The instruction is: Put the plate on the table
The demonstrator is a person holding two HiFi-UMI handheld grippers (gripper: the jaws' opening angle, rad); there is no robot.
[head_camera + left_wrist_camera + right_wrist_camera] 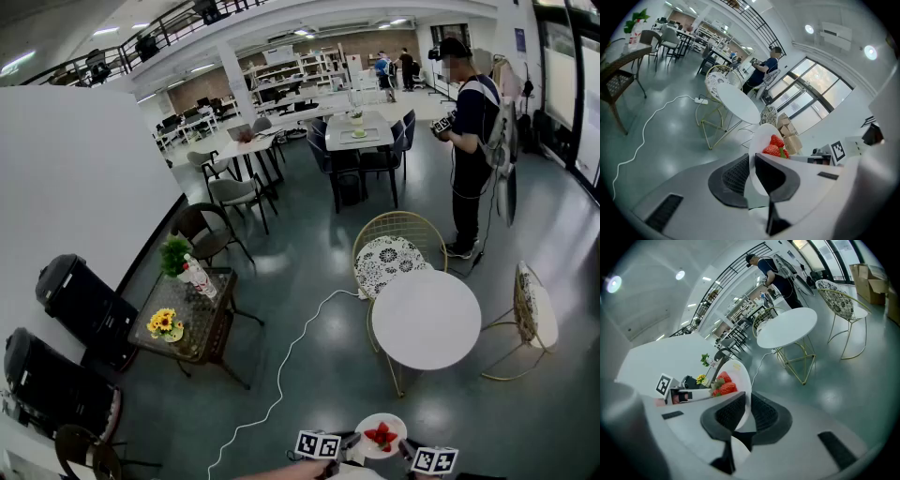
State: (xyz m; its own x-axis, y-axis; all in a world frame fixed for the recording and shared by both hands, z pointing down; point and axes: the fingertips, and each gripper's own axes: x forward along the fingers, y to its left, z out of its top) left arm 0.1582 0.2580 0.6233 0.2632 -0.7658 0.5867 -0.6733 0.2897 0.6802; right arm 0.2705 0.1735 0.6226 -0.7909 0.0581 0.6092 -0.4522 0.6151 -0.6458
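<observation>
You hold the white plate (395, 425) between both grippers at the bottom centre of the head view, with strawberries (381, 436) lying on it. Your left gripper (350, 444) has its jaws clamped on the plate's left rim. In the left gripper view, the two dark ribbed pads of the left gripper (751, 163) pinch the edge of the plate (761, 137), and the strawberries (774, 146) sit just beyond them. Your right gripper (405, 451) does the same on the opposite rim. In the right gripper view, the jaws of the right gripper (746, 403) are closed on the plate (741, 372), with the strawberries (723, 385) to their left.

The plate is in the air over the grey floor, not on the round white table (427, 319), which stands just above it in the head view and apart from it. A gold wire chair (395, 251) with a patterned cushion stands beyond the table, and another chair (534, 314) is at its right. A white cable (289, 356) trails across the floor to the left. A person (469, 131) stands at upper right.
</observation>
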